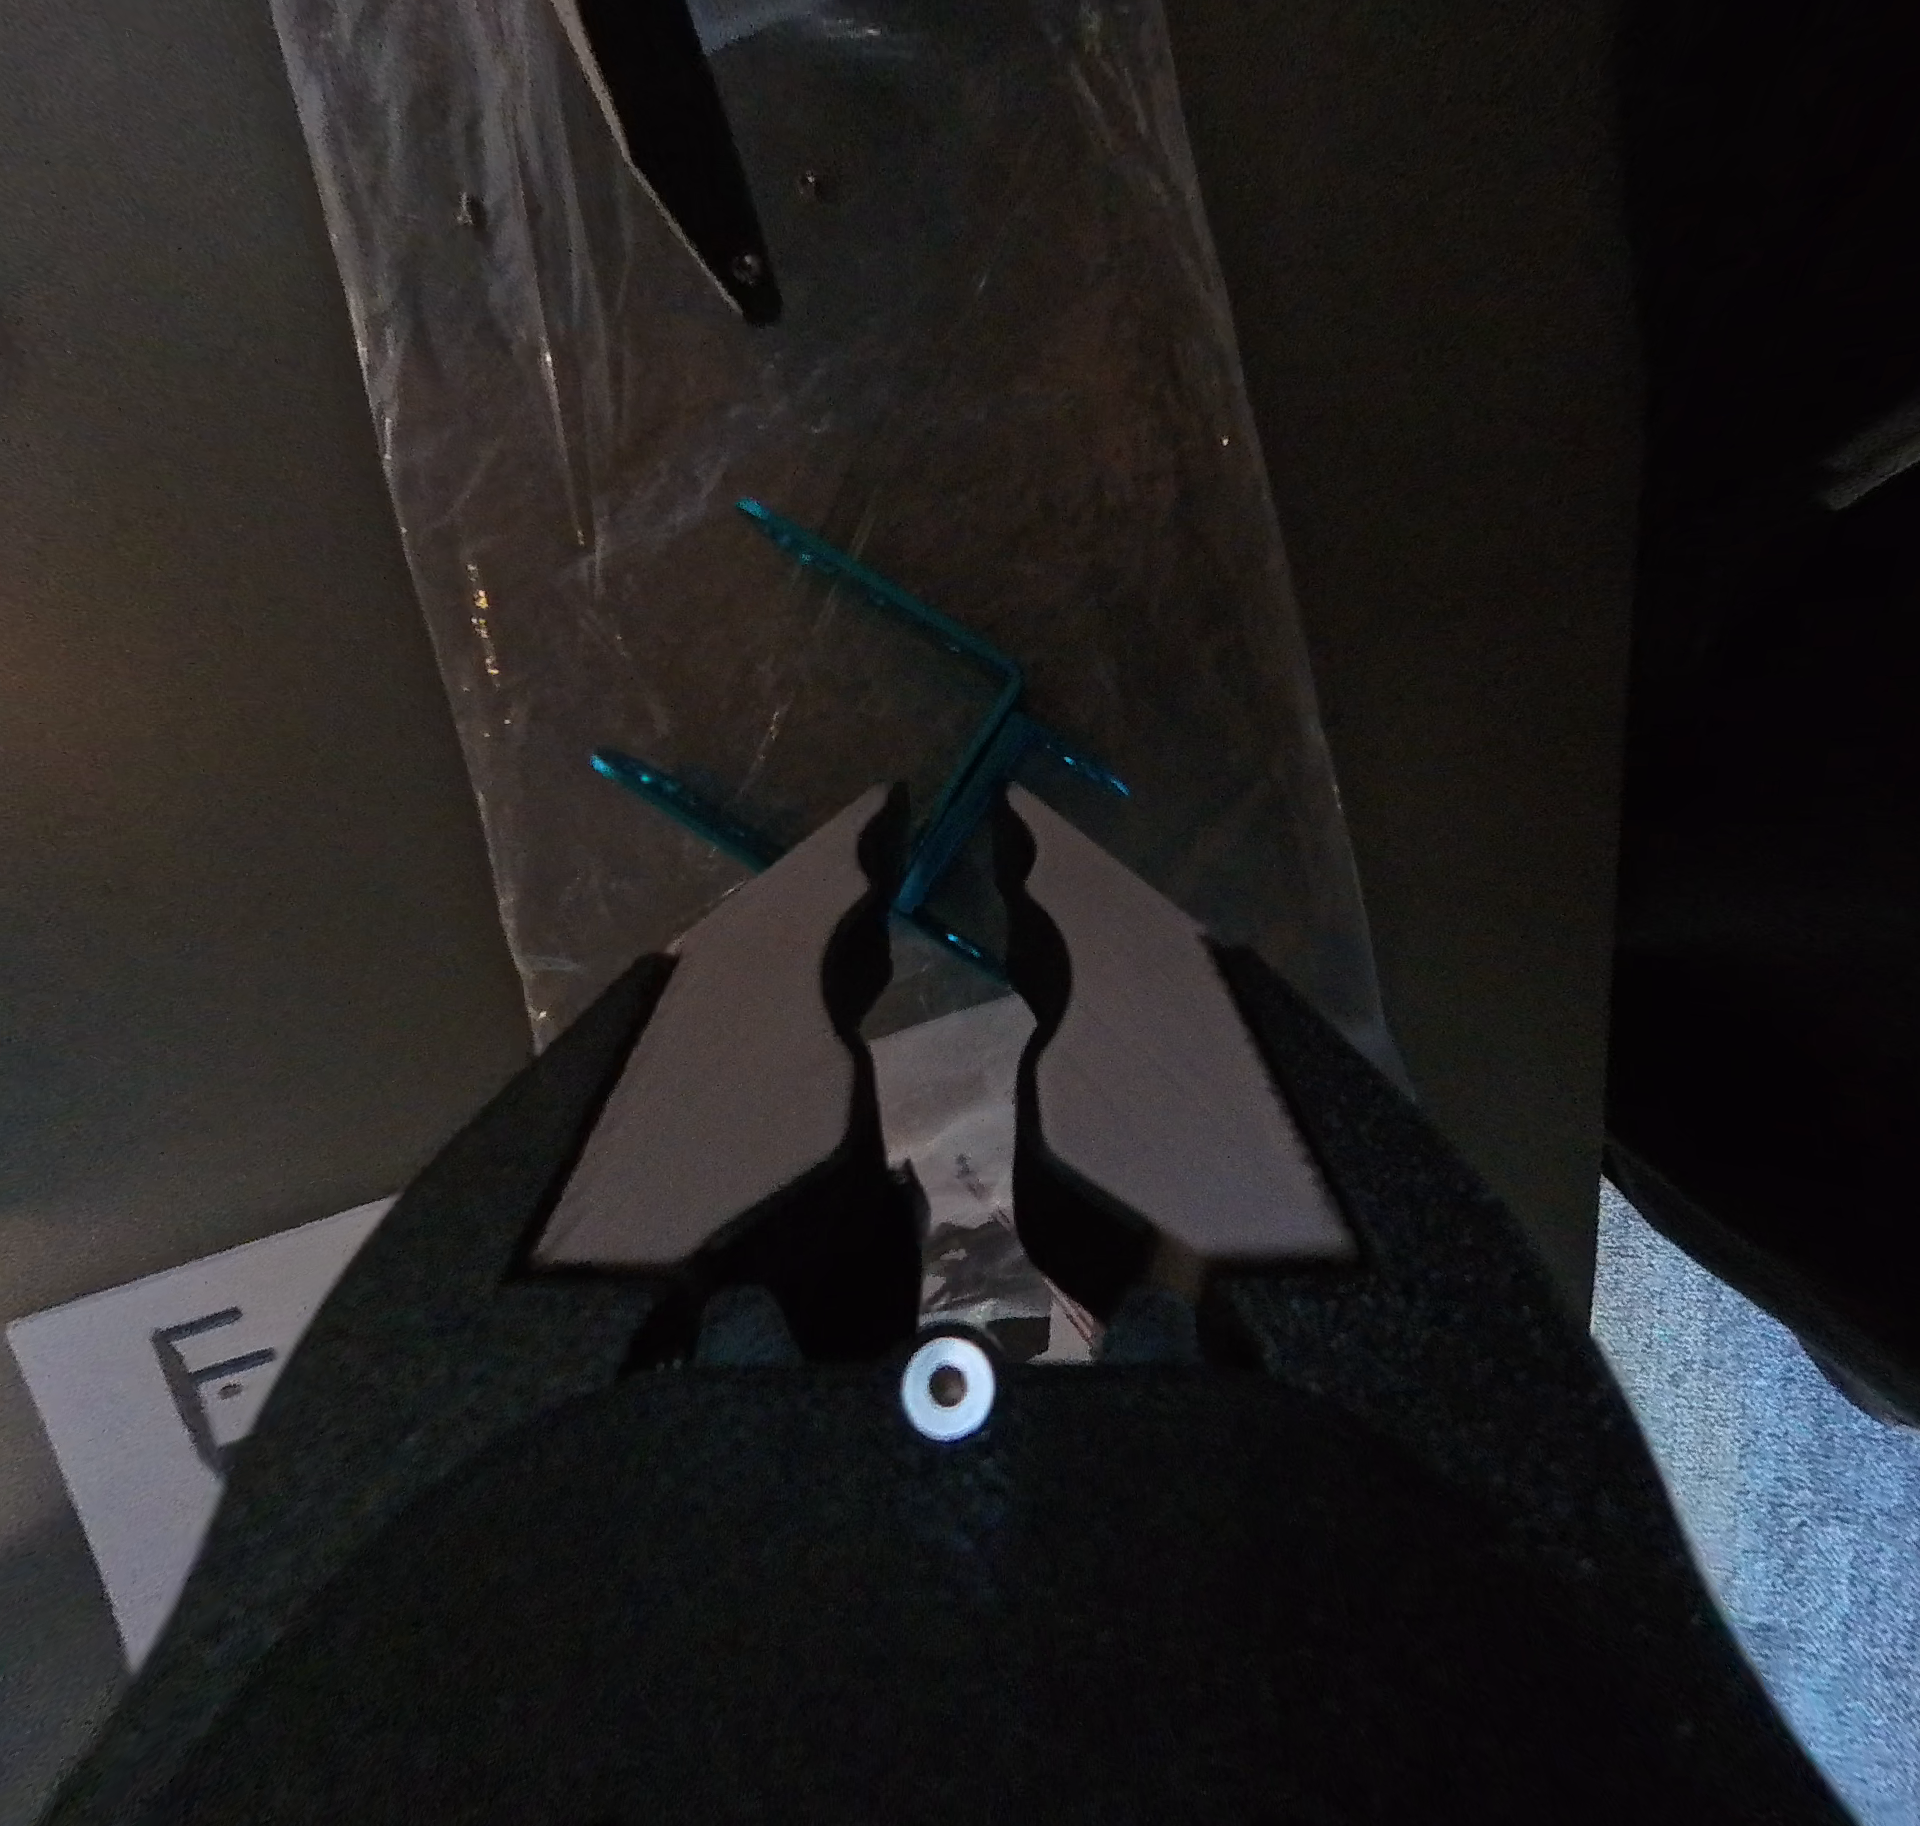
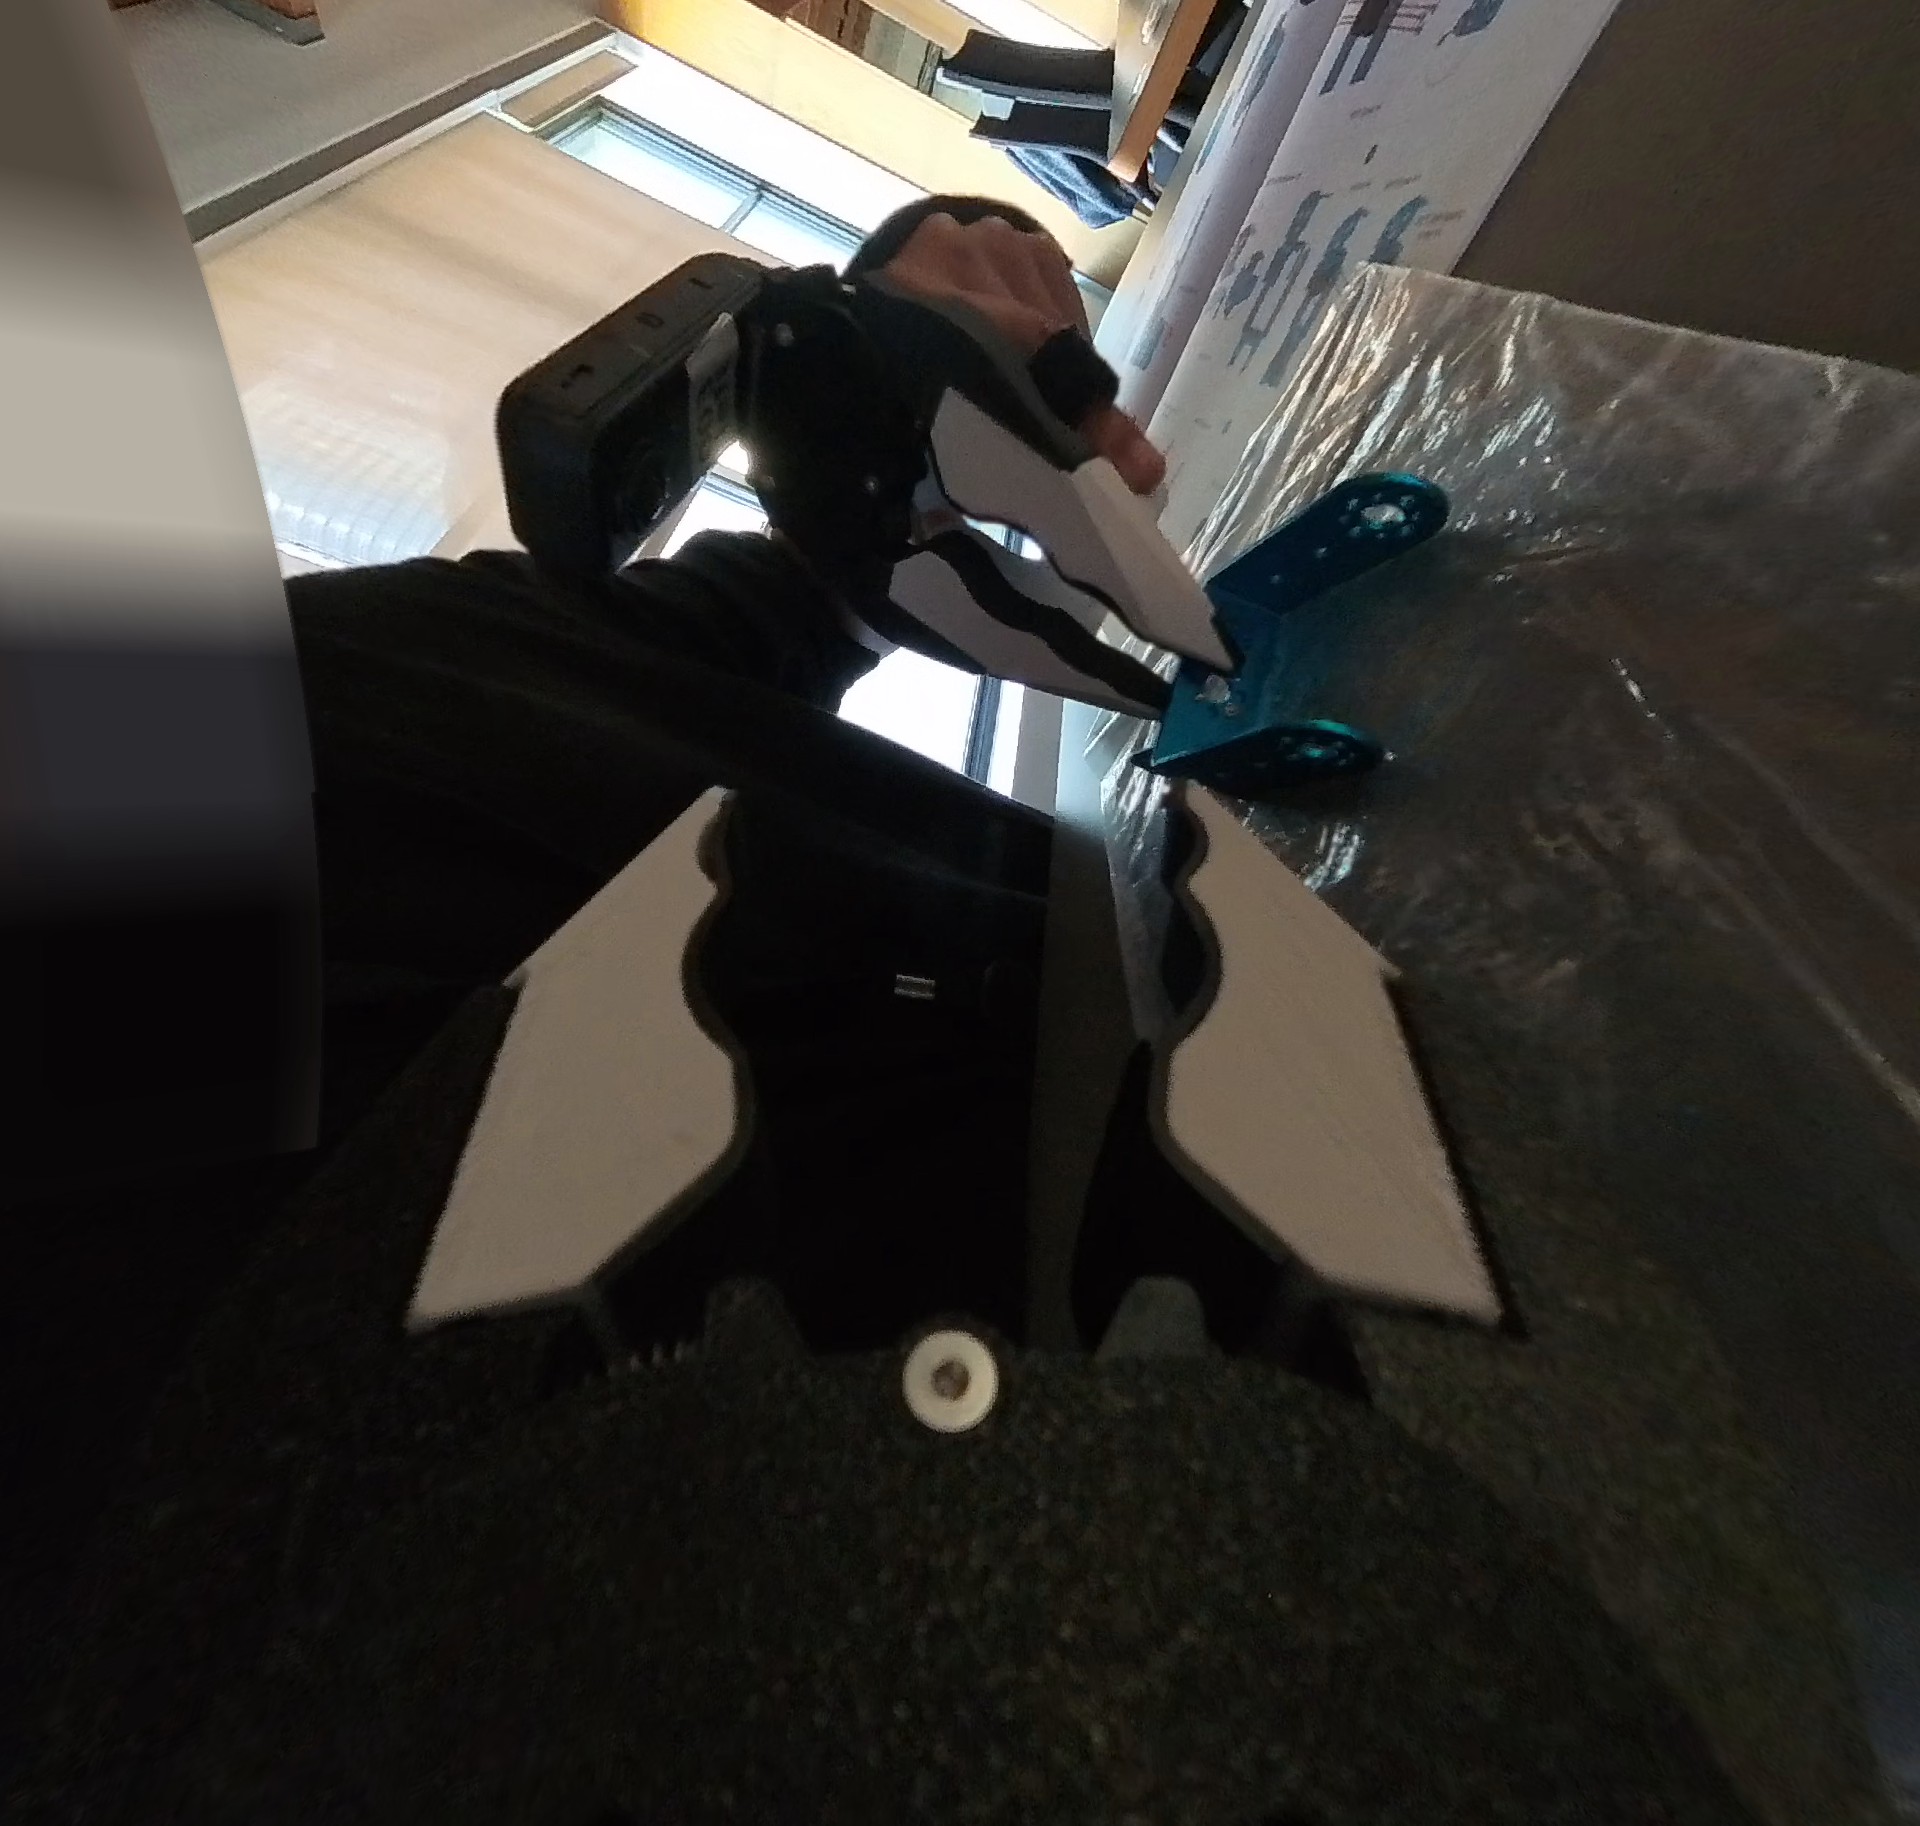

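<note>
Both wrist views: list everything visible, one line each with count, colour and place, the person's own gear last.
metal bracket: one assembly, teal, on the plastic sheet, between the left gripper's fingertips.
plastic sheet: one, clear and crinkled, spread on the dark table.
table: one, dark, under everything.
instruction sheet: one, white with teal diagrams, beyond the plastic sheet in the right wrist view.
paper: one, white, lower left of the left wrist view.
carpet: grey, below the table edge.
left gripper: one, black with white fingers, closed onto the bracket's plate.
hand: one, holding the left gripper.
right gripper: one, open, short of the bracket.
</note>
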`<action>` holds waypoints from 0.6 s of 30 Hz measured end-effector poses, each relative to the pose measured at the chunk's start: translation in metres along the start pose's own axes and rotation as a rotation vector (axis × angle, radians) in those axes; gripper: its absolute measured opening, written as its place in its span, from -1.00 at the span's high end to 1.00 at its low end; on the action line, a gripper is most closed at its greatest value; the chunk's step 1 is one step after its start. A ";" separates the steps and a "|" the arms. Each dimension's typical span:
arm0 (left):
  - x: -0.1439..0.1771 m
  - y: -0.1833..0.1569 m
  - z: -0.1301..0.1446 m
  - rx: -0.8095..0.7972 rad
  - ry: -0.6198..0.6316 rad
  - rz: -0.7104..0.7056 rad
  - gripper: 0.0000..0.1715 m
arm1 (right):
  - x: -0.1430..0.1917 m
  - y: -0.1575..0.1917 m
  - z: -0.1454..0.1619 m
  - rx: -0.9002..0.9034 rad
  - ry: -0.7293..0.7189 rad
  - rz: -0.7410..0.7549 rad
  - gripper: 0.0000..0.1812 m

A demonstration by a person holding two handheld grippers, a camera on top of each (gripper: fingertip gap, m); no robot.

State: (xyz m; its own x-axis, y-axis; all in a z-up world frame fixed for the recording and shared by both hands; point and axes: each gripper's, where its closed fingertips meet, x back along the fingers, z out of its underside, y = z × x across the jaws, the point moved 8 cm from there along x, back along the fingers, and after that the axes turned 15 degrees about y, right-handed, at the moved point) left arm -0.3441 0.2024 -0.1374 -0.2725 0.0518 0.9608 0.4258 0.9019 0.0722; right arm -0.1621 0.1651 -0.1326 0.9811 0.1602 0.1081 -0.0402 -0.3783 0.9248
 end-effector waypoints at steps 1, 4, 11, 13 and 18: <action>0.000 0.000 0.000 0.005 0.000 0.006 0.84 | 0.000 0.000 0.000 0.003 -0.001 -0.003 0.11; -0.001 0.001 0.000 0.021 -0.002 0.011 0.84 | 0.000 0.001 0.000 0.008 -0.005 -0.008 0.11; 0.004 0.001 0.000 0.028 0.010 -0.041 0.73 | 0.001 0.000 0.002 0.002 -0.013 -0.012 0.12; 0.007 0.001 0.001 0.025 0.024 -0.054 0.72 | 0.001 0.000 0.003 0.001 -0.013 -0.013 0.11; 0.016 0.002 0.005 0.024 0.011 -0.088 0.85 | 0.000 0.001 0.002 0.010 -0.010 -0.019 0.12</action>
State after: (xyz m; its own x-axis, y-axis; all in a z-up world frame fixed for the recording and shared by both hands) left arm -0.3516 0.2074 -0.1236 -0.2984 -0.0324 0.9539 0.3799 0.9128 0.1498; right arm -0.1622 0.1631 -0.1322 0.9835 0.1586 0.0874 -0.0199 -0.3847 0.9228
